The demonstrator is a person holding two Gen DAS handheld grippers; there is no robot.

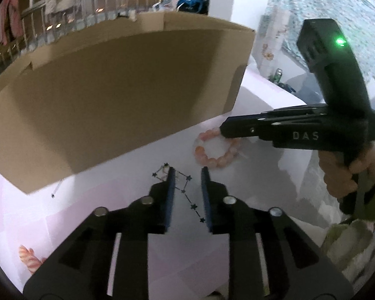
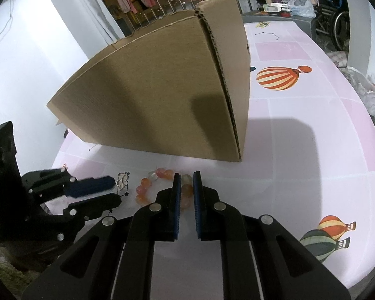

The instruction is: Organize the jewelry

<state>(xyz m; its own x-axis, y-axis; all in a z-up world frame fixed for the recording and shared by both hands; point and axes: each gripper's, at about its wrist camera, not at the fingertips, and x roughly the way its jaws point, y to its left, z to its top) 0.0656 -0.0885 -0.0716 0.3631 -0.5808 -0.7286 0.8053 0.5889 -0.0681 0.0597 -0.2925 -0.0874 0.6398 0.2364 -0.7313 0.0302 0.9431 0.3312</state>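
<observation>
A bracelet of orange and pink beads lies on the pink-and-white tablecloth, close in front of a tall cardboard box. My right gripper straddles the bracelet's right side, its blue pads nearly together with a bead pinched between them. In the left wrist view the same bracelet shows, with the right gripper on its far rim. My left gripper hovers just left of the bracelet, jaws apart, with only a printed star pattern between them. A small pale butterfly shape lies at the left gripper; printed or loose, I cannot tell.
The cardboard box fills the space behind both grippers. Hot-air balloon prints mark the cloth to the right of it. A hand holds the right gripper's grip. The table's right edge has plastic bags beyond it.
</observation>
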